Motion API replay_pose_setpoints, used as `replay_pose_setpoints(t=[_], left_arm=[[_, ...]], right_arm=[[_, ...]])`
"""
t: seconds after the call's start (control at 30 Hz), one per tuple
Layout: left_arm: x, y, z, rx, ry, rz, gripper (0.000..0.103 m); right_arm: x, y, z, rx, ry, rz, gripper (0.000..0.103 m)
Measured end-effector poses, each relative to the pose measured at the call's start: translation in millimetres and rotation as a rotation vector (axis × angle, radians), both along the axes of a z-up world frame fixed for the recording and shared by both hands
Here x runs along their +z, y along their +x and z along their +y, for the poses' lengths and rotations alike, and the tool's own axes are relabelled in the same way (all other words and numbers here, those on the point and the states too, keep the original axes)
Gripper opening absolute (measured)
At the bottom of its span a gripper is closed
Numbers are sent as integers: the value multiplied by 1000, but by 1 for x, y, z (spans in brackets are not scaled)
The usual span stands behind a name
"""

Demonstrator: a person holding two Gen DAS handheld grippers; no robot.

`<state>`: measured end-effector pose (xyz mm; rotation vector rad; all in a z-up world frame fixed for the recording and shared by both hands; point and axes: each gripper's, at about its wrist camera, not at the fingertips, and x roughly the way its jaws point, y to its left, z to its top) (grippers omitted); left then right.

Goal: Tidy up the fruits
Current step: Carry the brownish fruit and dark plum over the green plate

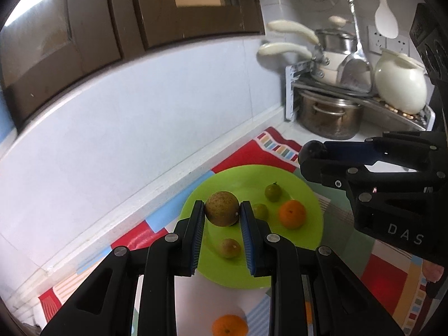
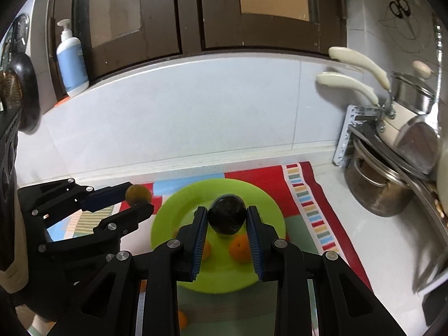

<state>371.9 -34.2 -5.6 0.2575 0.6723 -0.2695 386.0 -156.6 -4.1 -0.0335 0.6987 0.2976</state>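
Left gripper (image 1: pixel 222 212) clamps a brown speckled round fruit (image 1: pixel 222 208) between its blue pads, held above the near-left part of the green plate (image 1: pixel 252 176). In the right wrist view the same fruit (image 2: pixel 137 194) sits at the tips of the left gripper (image 2: pixel 137 198), left of the plate (image 2: pixel 179 204).

Right gripper (image 2: pixel 227 218) clamps a dark, almost black round fruit (image 2: pixel 228 217) between its pads, above the middle of the plate. From the left wrist view the dark fruit (image 1: pixel 313 151) shows at the tips of the right gripper (image 1: pixel 310 154), over the plate's far-right edge.

On the plate: one orange (image 1: pixel 292 214) toward the right, a small green fruit (image 1: pixel 273 192) behind it, another small green fruit (image 1: pixel 261 210) just beside the left gripper's right finger, and a small greenish-brown fruit (image 1: pixel 229 247) near the front. All four lie apart from each other.

A second orange (image 1: pixel 229 326) lies off the plate, on the patterned mat (image 1: pixel 268 151) under the left gripper.

The mat lies on a white counter against a pale tiled wall (image 1: pixel 126 128). Right rear corner: steel pot (image 1: pixel 329 117) under a rack with cream-handled pans (image 1: pixel 296 49).
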Motion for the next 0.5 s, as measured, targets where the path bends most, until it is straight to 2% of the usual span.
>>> replay_pose_setpoints(t=[0.5], left_arm=[[-47,73,8,-40,-18,124,26]], right_arm=[[-47,64,7,-2,-14,113,29]])
